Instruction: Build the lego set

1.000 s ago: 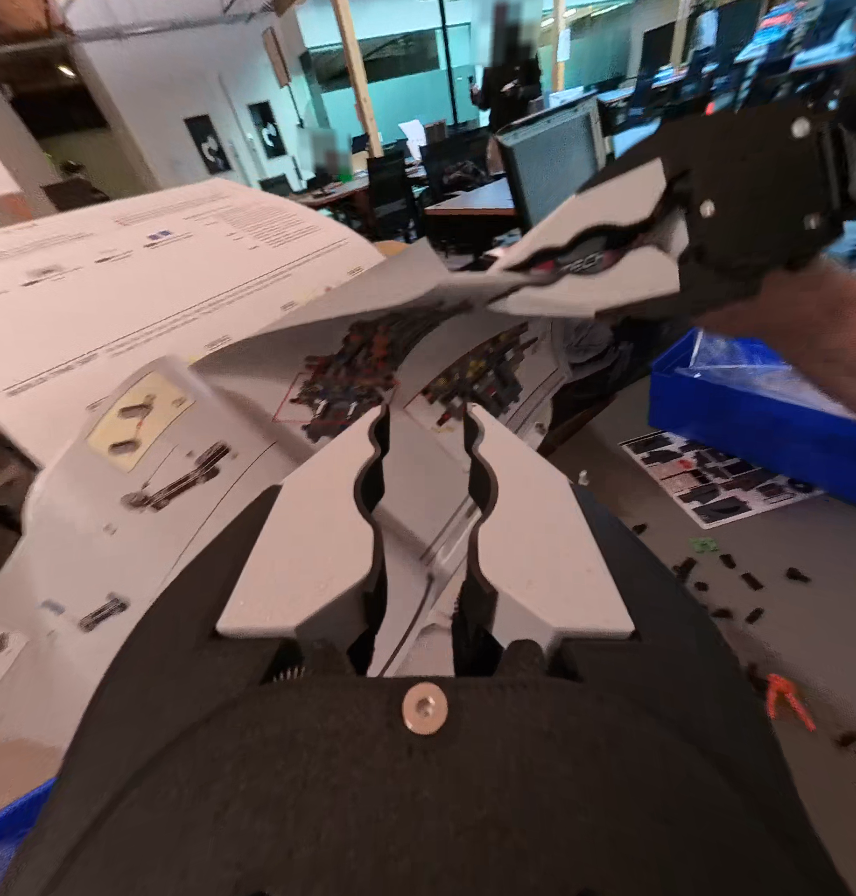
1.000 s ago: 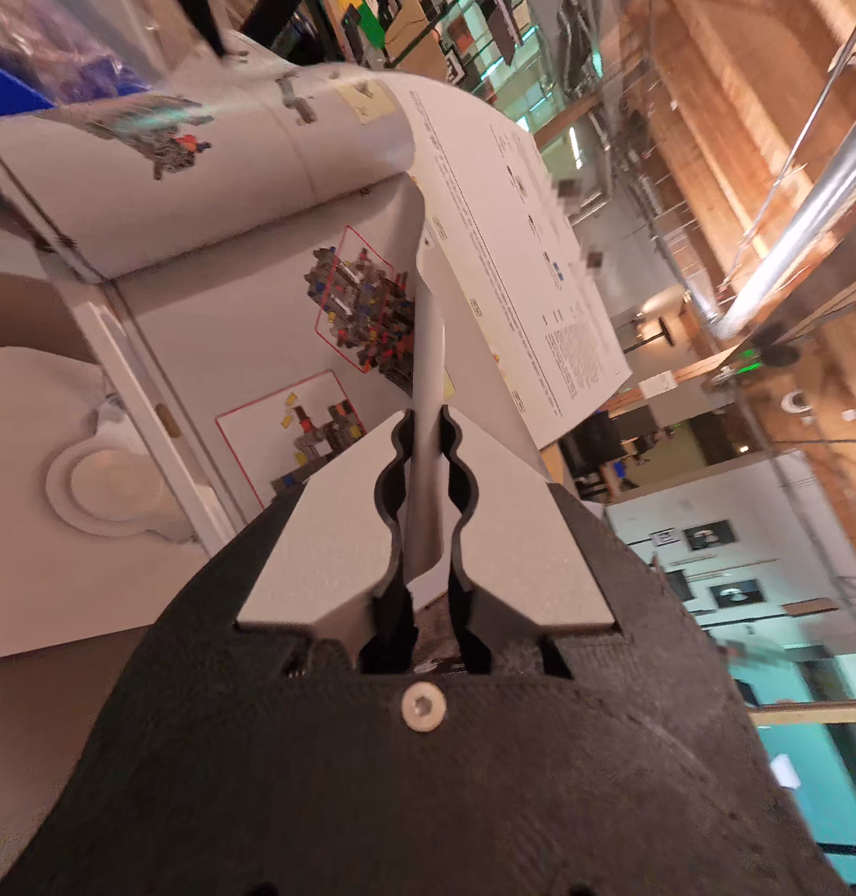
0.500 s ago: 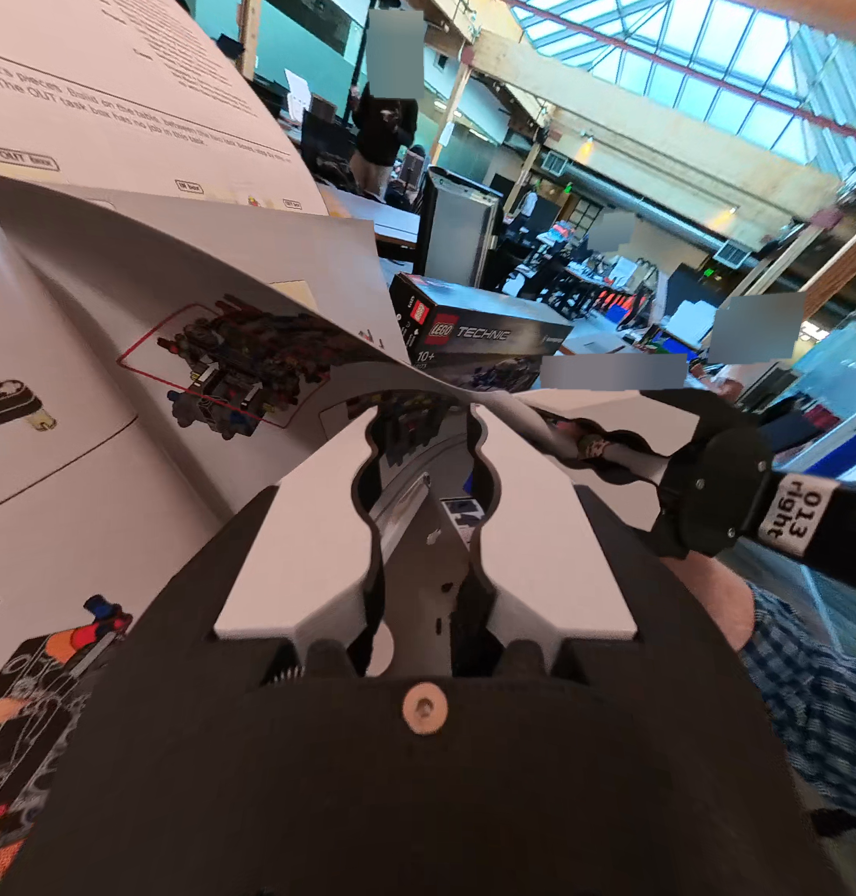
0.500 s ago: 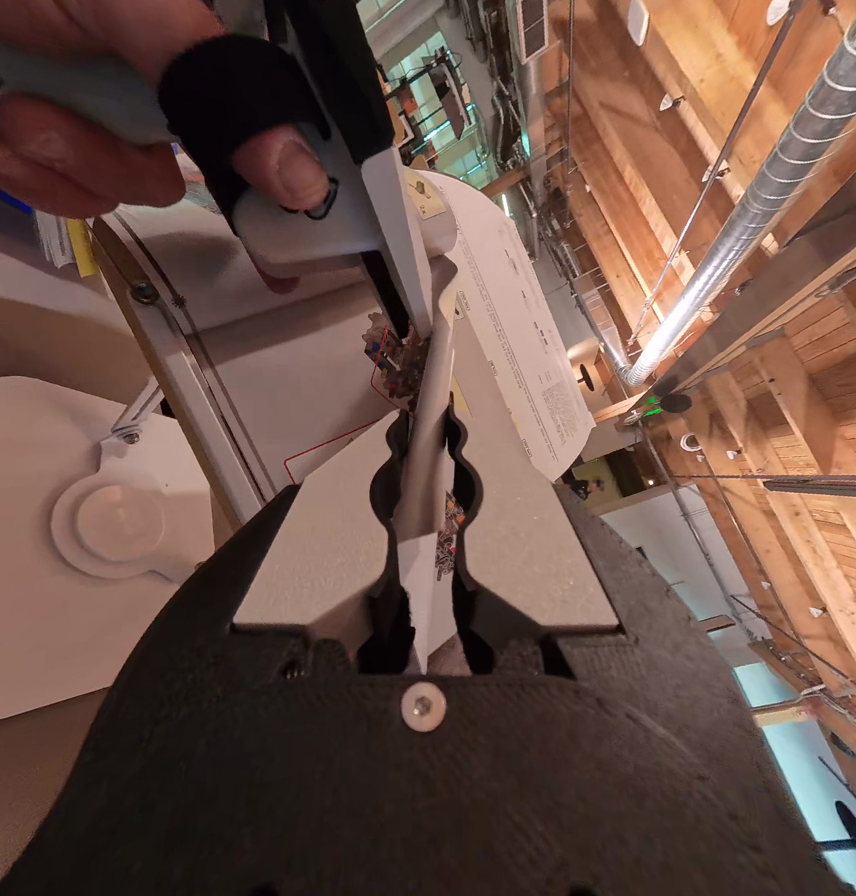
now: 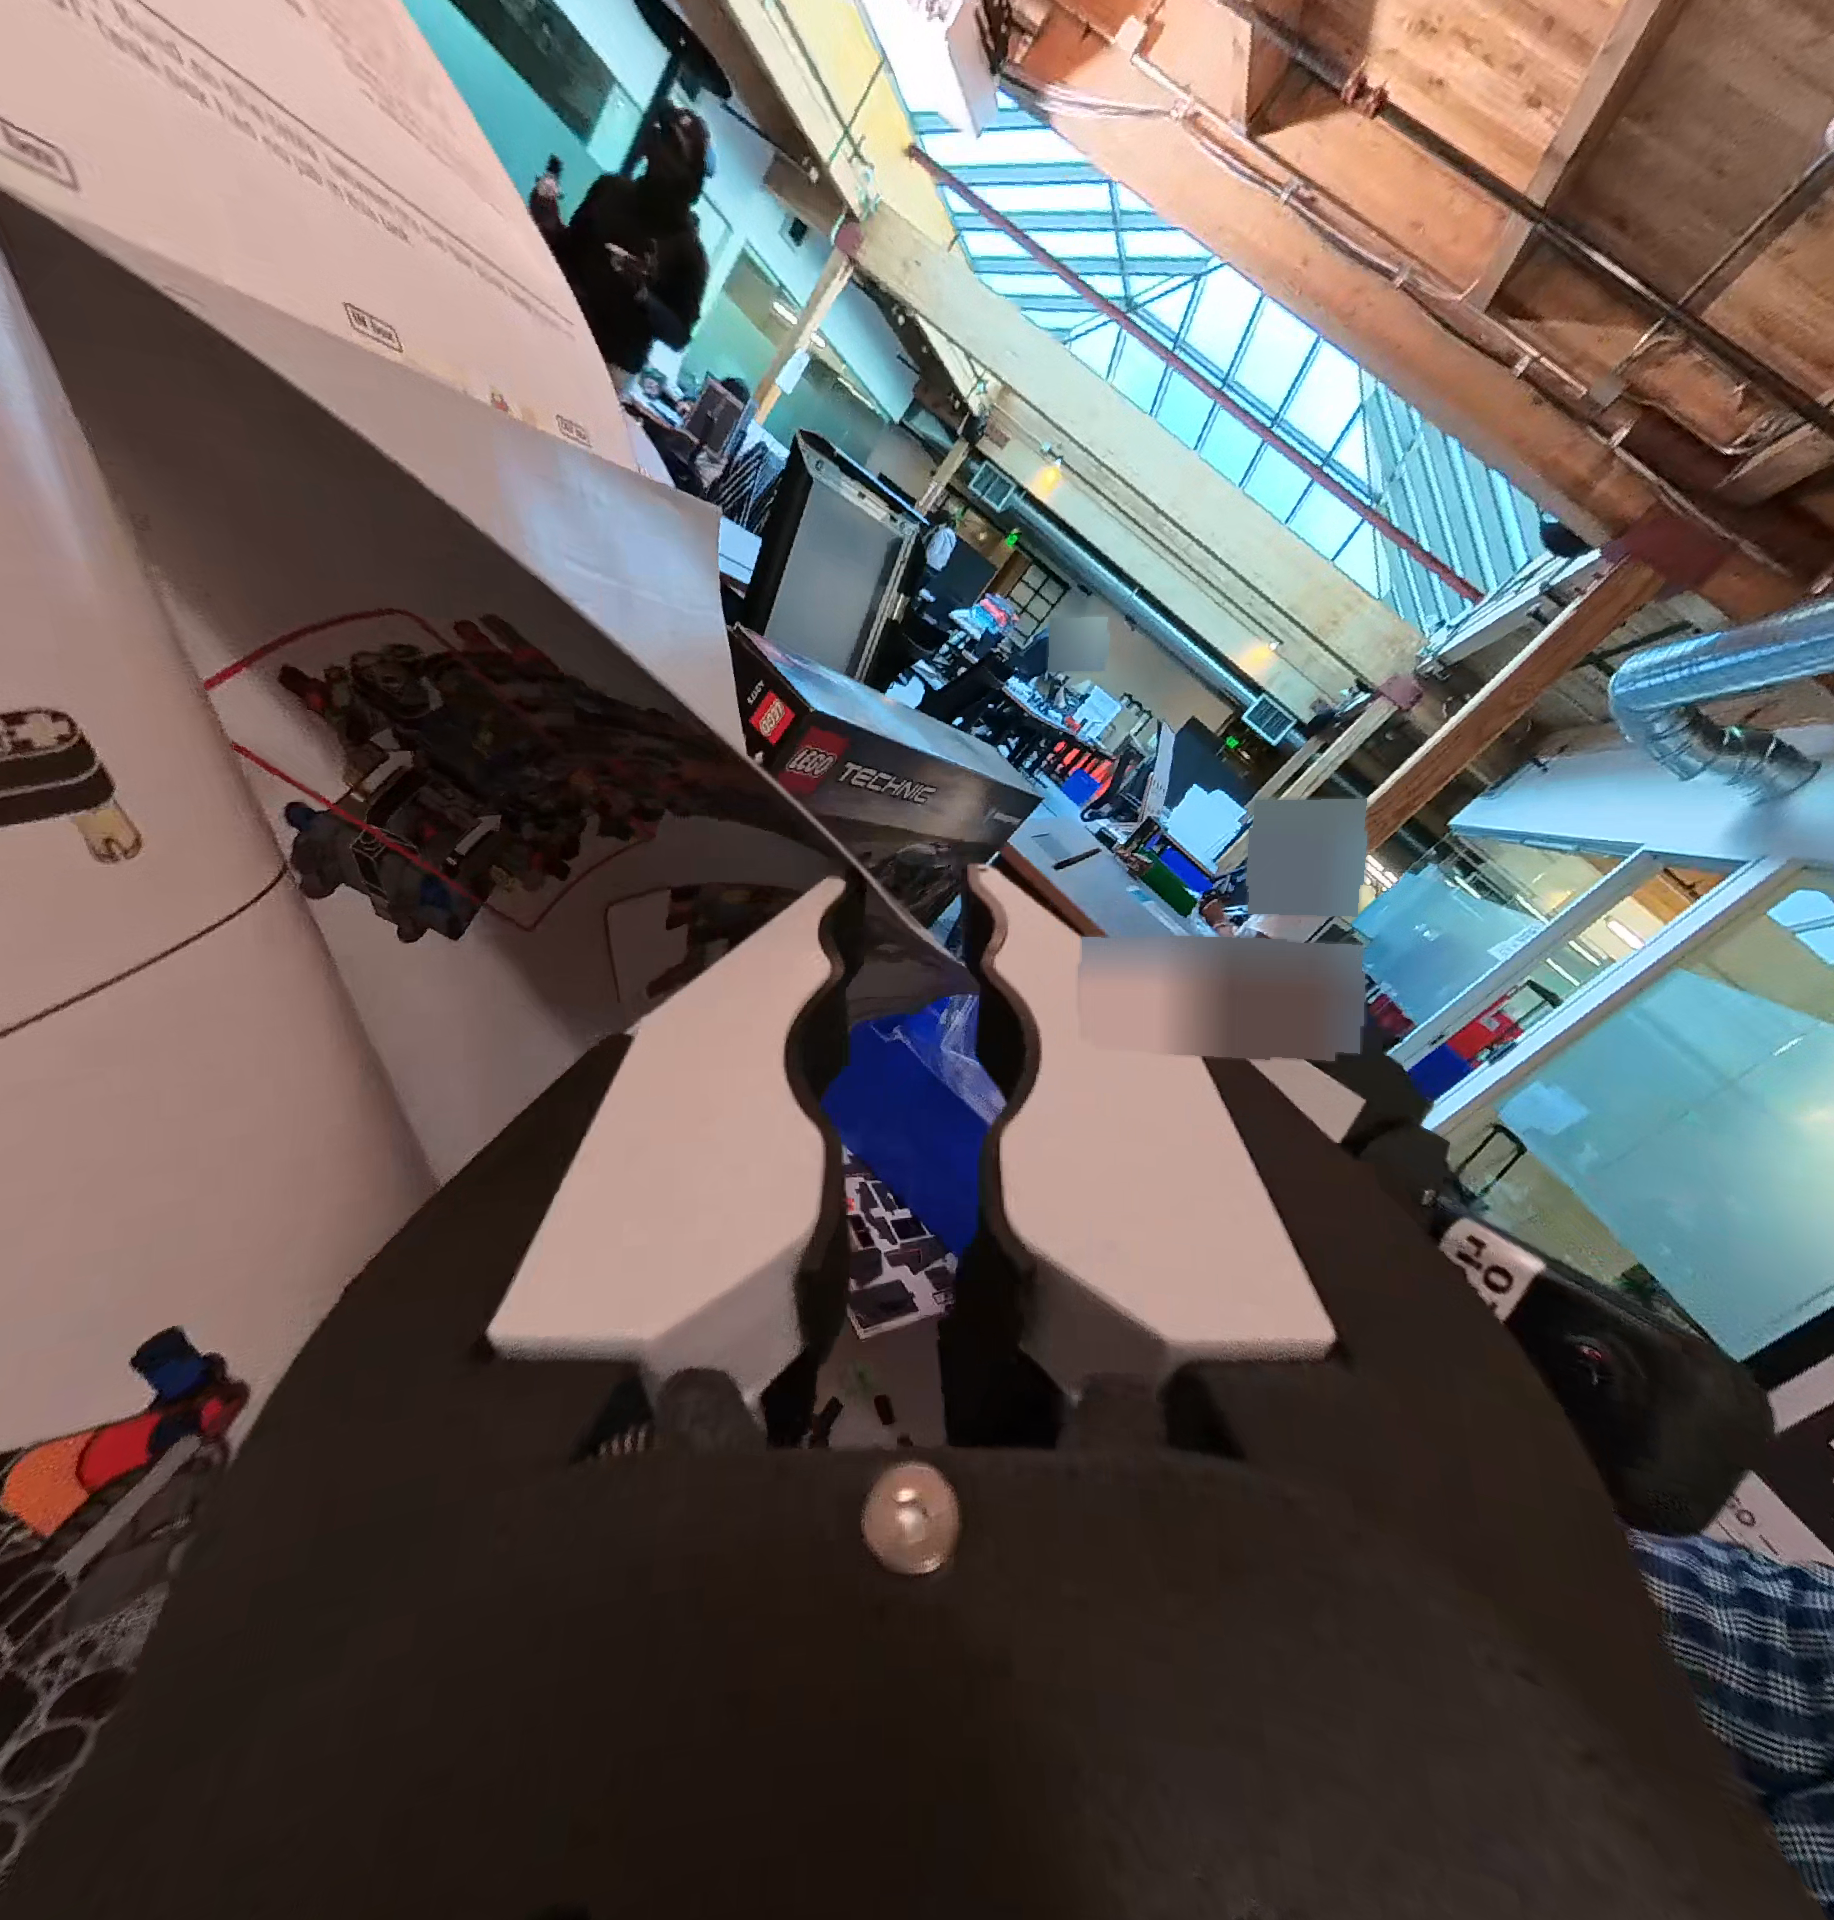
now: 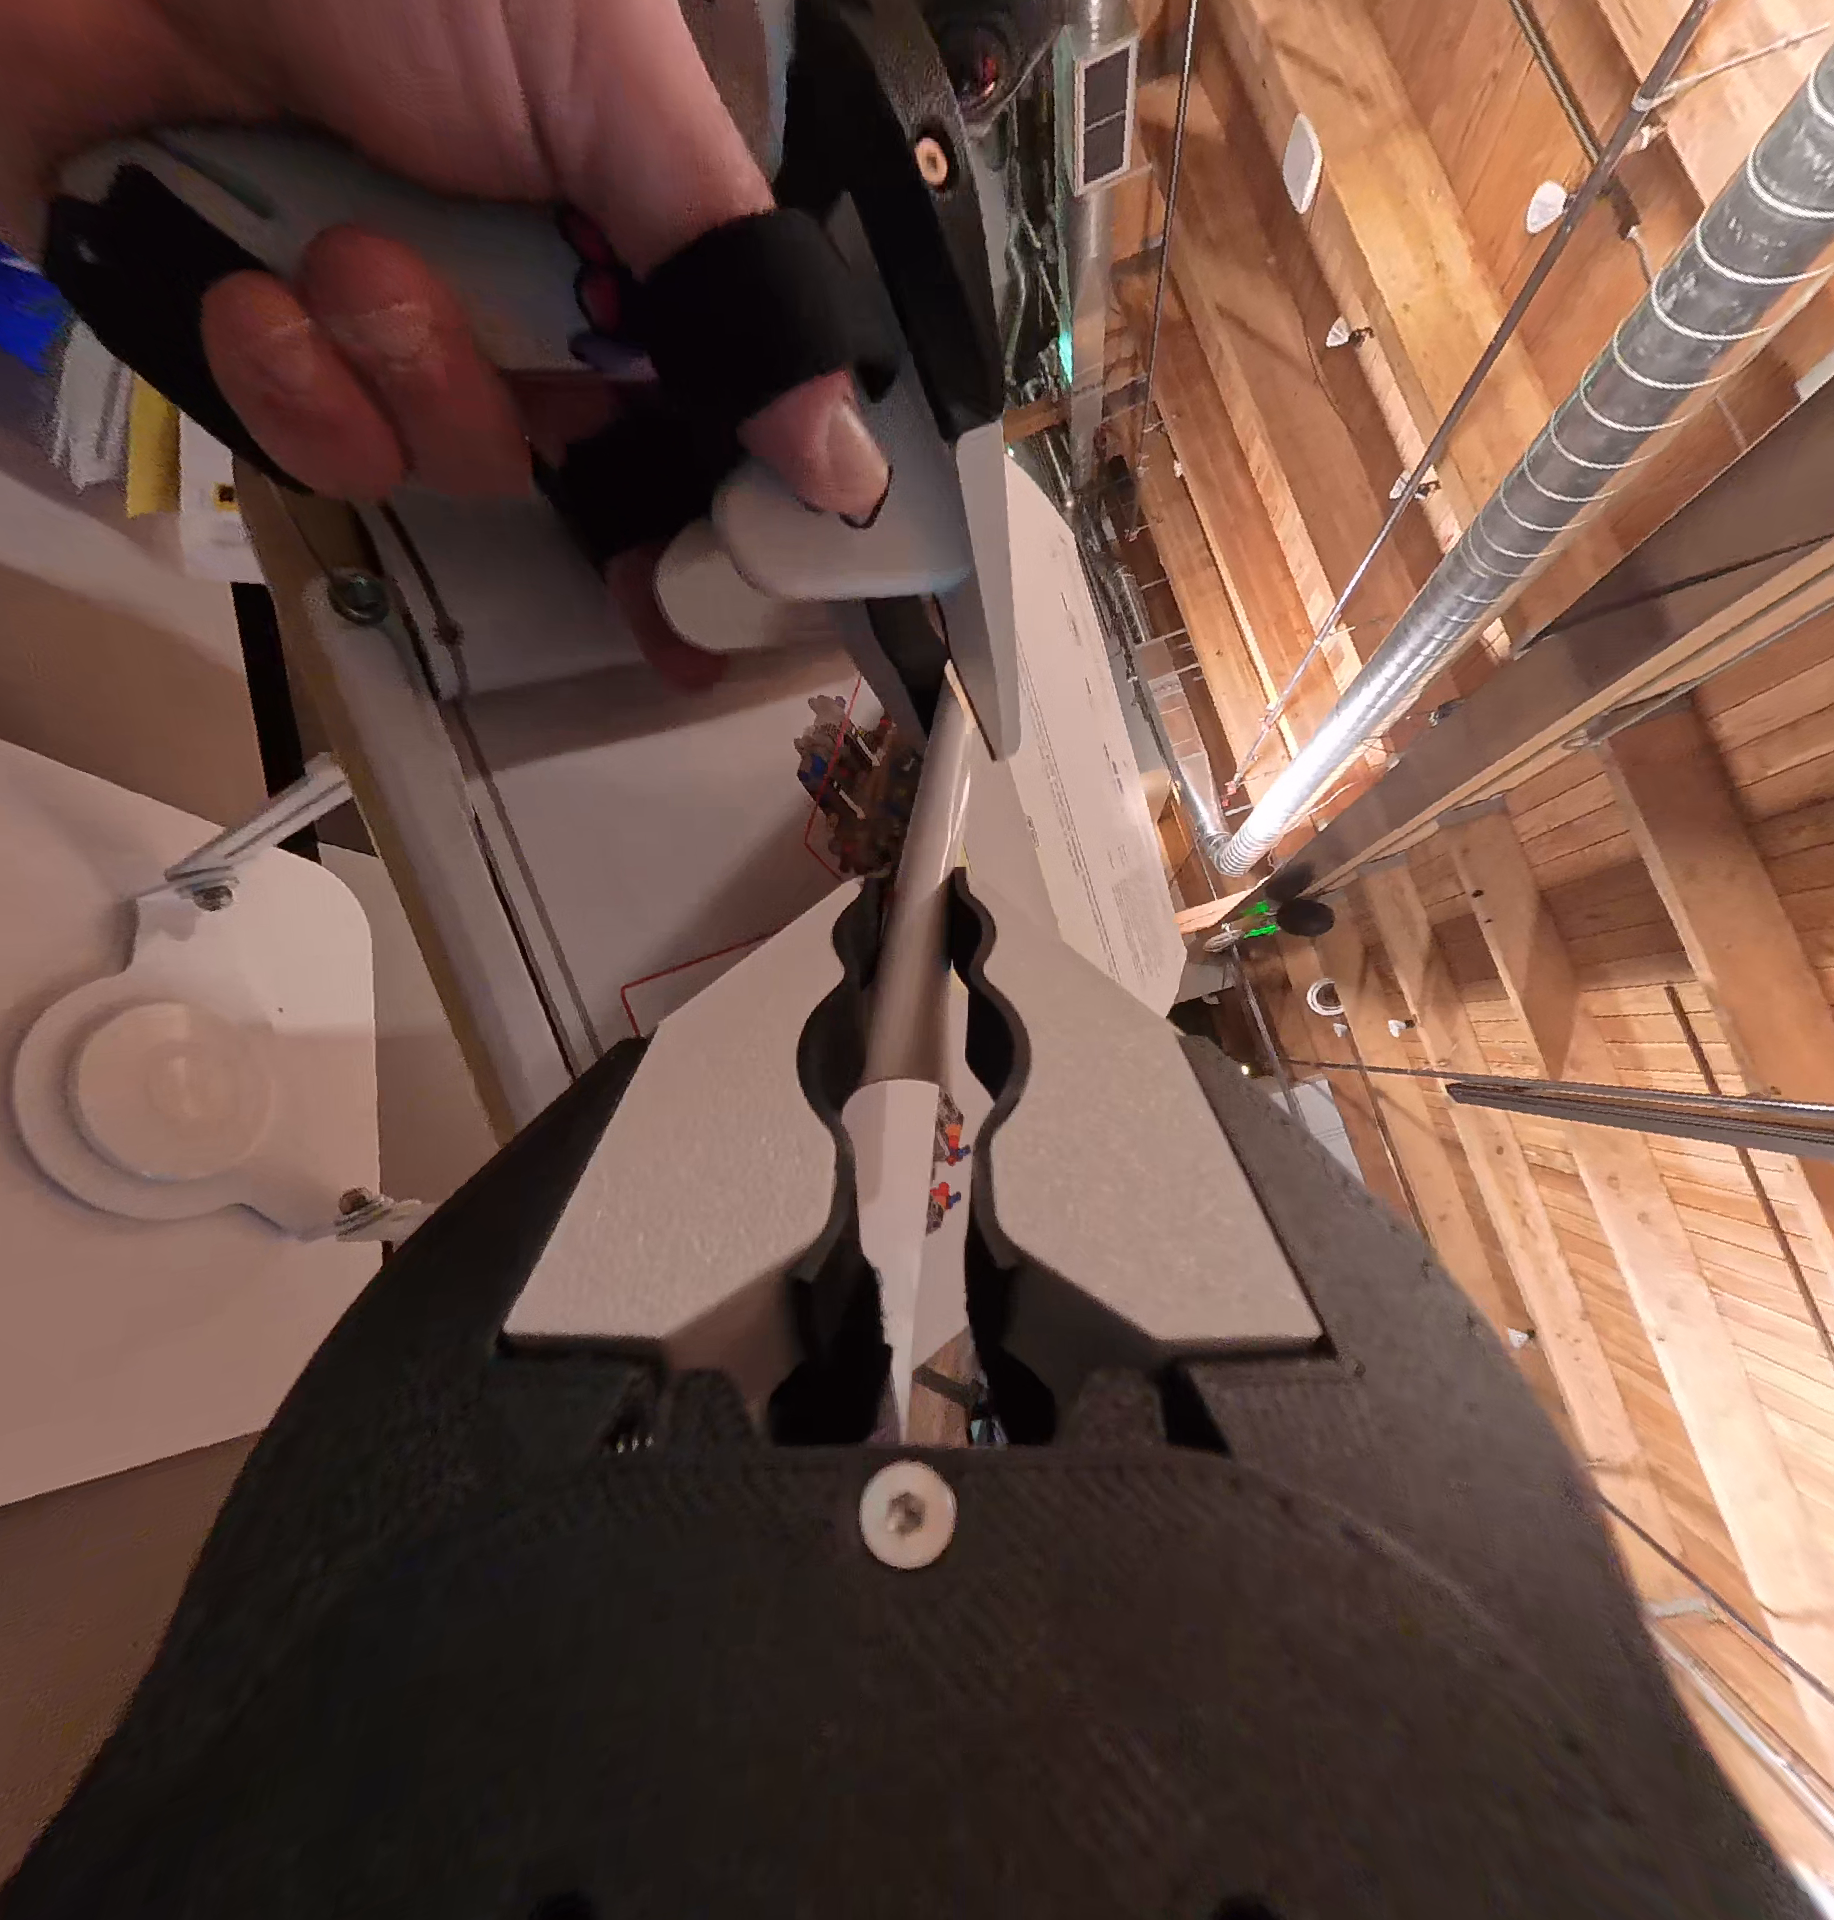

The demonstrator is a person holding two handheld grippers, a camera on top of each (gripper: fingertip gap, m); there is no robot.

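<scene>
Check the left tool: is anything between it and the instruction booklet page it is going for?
Nothing visible blocks it. The left tool stands open with the lower corner of the instruction booklet page already at its tips. The right tool grips the same page's edge, off to the side, not in the left tool's path.

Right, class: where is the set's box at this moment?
In the left wrist view, the dark box sits just above the left gripper, right of the raised instruction page, in front of a grey cabinet.
</scene>
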